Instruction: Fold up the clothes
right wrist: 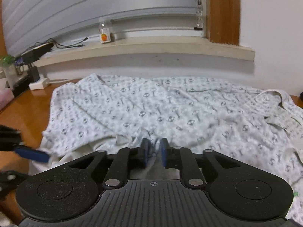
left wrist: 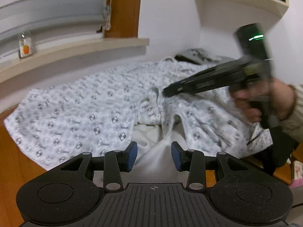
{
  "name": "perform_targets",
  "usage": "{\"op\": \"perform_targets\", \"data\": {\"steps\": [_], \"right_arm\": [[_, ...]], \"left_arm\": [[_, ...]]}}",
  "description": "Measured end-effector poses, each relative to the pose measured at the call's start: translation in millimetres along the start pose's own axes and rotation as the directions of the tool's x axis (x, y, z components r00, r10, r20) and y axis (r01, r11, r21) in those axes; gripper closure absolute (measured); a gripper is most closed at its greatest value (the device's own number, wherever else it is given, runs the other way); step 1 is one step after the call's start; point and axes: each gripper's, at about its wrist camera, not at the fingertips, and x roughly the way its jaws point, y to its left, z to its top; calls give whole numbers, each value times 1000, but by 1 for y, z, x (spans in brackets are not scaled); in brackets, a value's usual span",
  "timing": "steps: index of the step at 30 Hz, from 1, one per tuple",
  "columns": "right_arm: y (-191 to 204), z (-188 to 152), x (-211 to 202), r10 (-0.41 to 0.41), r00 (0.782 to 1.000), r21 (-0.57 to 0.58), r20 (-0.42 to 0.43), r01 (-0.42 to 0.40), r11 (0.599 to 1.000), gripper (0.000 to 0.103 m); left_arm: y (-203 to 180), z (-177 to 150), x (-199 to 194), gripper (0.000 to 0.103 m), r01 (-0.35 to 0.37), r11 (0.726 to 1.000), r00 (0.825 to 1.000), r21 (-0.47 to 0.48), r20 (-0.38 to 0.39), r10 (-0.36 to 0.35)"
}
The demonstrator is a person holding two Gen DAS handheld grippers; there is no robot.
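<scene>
Left wrist view: a white patterned garment (left wrist: 79, 111) lies spread across a wooden table (left wrist: 11, 170) below a window sill (left wrist: 75, 47). The left gripper (left wrist: 154, 157) stands wide apart, its blue pads (left wrist: 133, 156) on either side of a raised ridge of cloth without touching it. Across the garment, a hand (left wrist: 265, 102) holds the right gripper (left wrist: 166, 91), tips pinched on a fold.

Right wrist view: the right gripper (right wrist: 154, 149) is nearly closed, fabric caught between its pads. The garment (right wrist: 170, 106) stretches to the wall; a small bottle (right wrist: 105, 31) sits on the sill.
</scene>
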Motion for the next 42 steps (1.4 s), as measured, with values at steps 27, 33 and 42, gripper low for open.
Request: {"op": "perform_targets", "data": {"steps": [27, 33, 42], "right_arm": [[115, -57, -59, 146, 985, -410, -94, -172, 896, 55], [115, -60, -51, 125, 987, -458, -106, -160, 875, 58], [68, -30, -61, 212, 976, -246, -48, -217, 945, 98]], "left_arm": [[45, 19, 33, 77, -74, 997, 995, -15, -69, 73], [57, 21, 33, 77, -80, 996, 995, -35, -68, 78], [62, 22, 27, 77, -91, 994, 994, -65, -73, 87]]}}
